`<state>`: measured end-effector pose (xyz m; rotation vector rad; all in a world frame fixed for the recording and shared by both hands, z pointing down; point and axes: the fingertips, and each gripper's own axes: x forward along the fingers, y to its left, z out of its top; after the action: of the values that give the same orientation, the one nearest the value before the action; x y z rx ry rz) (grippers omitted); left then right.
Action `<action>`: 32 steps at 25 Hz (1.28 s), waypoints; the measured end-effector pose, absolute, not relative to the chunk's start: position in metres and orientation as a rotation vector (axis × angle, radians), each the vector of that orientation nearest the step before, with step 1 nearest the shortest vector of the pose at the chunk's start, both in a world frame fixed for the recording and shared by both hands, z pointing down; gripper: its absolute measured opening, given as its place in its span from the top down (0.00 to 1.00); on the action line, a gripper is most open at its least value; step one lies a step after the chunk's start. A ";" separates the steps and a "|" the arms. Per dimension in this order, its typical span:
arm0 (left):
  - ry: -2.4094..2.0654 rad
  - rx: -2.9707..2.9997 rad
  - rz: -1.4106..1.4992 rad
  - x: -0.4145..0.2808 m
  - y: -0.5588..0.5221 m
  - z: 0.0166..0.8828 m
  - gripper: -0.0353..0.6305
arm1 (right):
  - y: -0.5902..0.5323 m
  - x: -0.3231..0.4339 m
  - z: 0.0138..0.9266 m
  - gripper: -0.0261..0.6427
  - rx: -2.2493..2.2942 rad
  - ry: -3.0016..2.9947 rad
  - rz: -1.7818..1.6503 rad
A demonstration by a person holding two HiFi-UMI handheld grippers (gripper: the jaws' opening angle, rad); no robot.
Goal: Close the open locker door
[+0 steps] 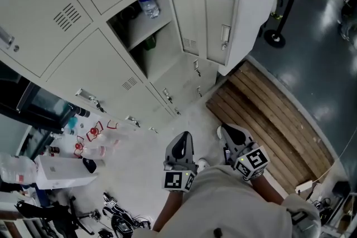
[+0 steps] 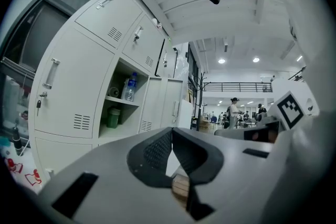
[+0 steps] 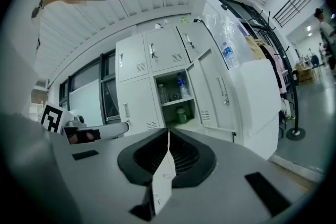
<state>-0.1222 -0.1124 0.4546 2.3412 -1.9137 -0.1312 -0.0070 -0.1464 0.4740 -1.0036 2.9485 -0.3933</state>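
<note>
The open locker door (image 1: 207,25) swings out to the right from a bank of pale grey lockers (image 1: 83,58). Its compartment holds a water bottle (image 1: 149,6) on a shelf and a green container (image 1: 149,42) below. Both grippers hang low, close to my body and well short of the door. My left gripper (image 1: 183,140) has its jaws together with nothing between them, and so does my right gripper (image 1: 231,132). The left gripper view shows the door (image 2: 169,105) ahead past the shut left gripper (image 2: 171,129). In the right gripper view the door (image 3: 212,89) stands beyond the shut right gripper (image 3: 168,131).
A wooden pallet (image 1: 268,120) lies on the floor right of the lockers. A stanchion base (image 1: 274,37) stands behind it. At lower left are a white box (image 1: 61,171), plastic bottles (image 1: 103,136) and cables (image 1: 120,214). People (image 2: 233,110) stand far off.
</note>
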 end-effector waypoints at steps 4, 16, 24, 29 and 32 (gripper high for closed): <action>-1.971 2.307 -0.141 -0.129 -0.134 0.450 0.94 | -0.172 -0.017 0.472 0.92 -0.936 2.977 -0.390; -2.110 2.215 -0.162 -0.135 -0.225 0.436 0.94 | -0.285 -0.028 0.462 0.92 -0.794 3.025 -0.373; -2.204 2.142 -0.179 -0.118 -0.275 0.428 0.94 | -0.357 -0.011 0.453 0.92 -0.714 3.038 -0.329; -2.219 2.138 -0.187 -0.096 -0.307 0.429 0.94 | -0.394 0.009 0.449 0.92 -0.690 3.062 -0.276; -2.217 2.144 -0.188 -0.078 -0.325 0.431 0.94 | -0.417 0.023 0.444 0.92 -0.659 3.083 -0.222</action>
<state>-0.0784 -0.3247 0.4308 2.1441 -2.2167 -0.1878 0.0232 -0.4166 0.4444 -0.6589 3.0832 -0.2222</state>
